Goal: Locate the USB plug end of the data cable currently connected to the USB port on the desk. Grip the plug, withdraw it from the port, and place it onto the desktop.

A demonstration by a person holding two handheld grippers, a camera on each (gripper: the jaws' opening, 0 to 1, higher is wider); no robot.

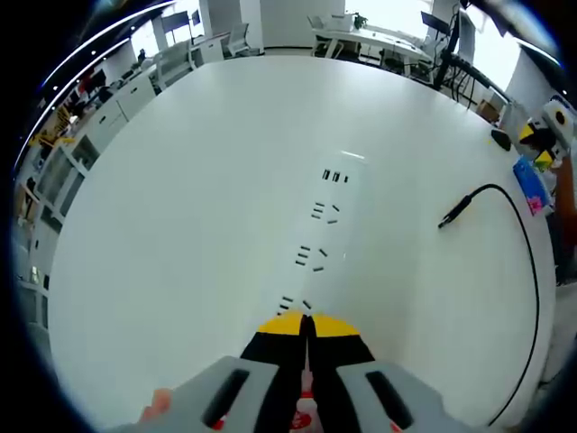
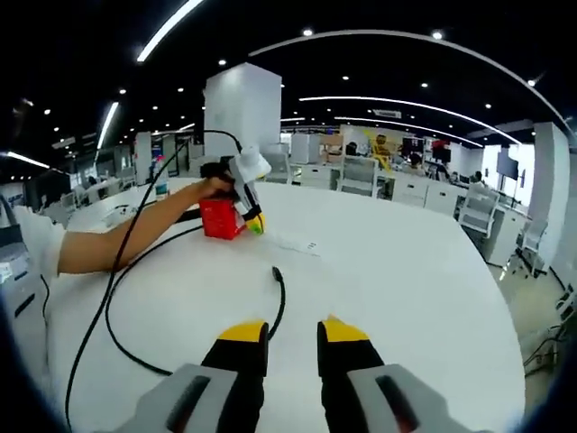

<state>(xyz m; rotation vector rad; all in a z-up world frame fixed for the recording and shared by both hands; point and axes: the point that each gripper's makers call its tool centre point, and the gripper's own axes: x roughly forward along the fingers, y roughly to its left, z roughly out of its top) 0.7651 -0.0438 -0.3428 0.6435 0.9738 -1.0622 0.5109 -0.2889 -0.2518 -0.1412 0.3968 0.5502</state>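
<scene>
One black data cable, far end cut off at left edge of right gripper view; its USB plug lies loose on white desk, center-right of left gripper view. Flush power strip's sockets hard to make out. Left gripper jaws closed, empty; right gripper jaws apart, empty.

Bright, even light from ceiling strip lights and spot lamps. Glare patch on white surface. Shadows faint. Strong fisheye bending at edges; distant office soft, slightly blurred.
</scene>
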